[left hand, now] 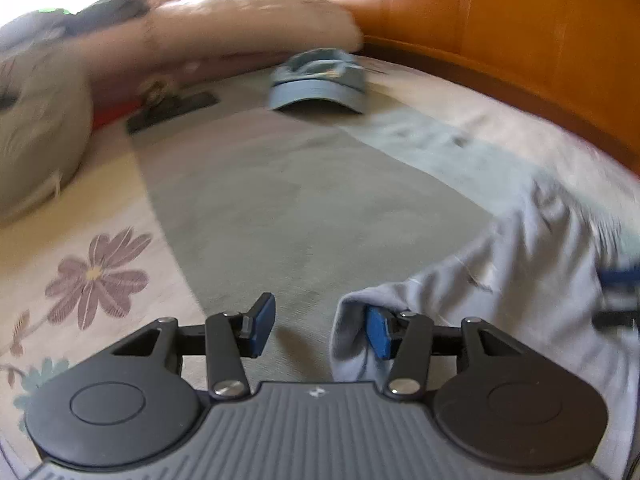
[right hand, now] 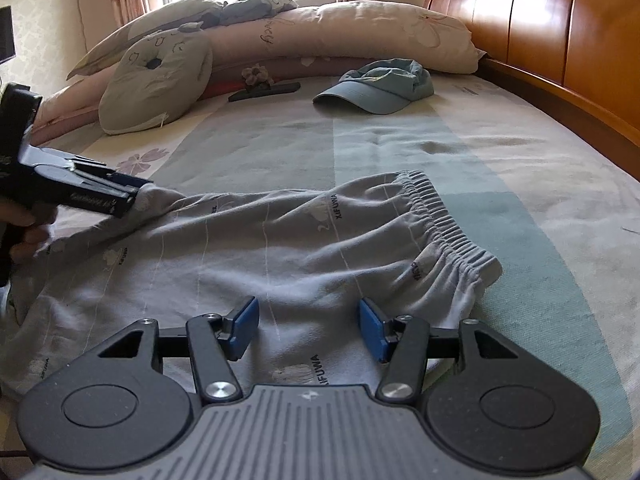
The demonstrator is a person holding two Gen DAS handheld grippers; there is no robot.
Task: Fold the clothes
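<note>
Left tool (left hand: 316, 330) released – shorts (right hand: 280, 248) corner draped on right pad; right tool (right hand: 308, 328) released above shorts, cap (right hand: 372, 88) at 12 o'clock. Risk – cloth snags pad, undoing fold.

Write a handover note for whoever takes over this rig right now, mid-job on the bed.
Left tool: open; a corner of the grey garment is draped over one finger, not pinched.
Right tool: open and empty, above the garment's near edge.
Things: the garment lies spread and wrinkled on the bed, its elastic waistband to the right in the right wrist view. A blue cap lies beyond it, apart.
Done: no finished fold visible.
Left: grip the corner, probably smooth the cloth, then fold.
</note>
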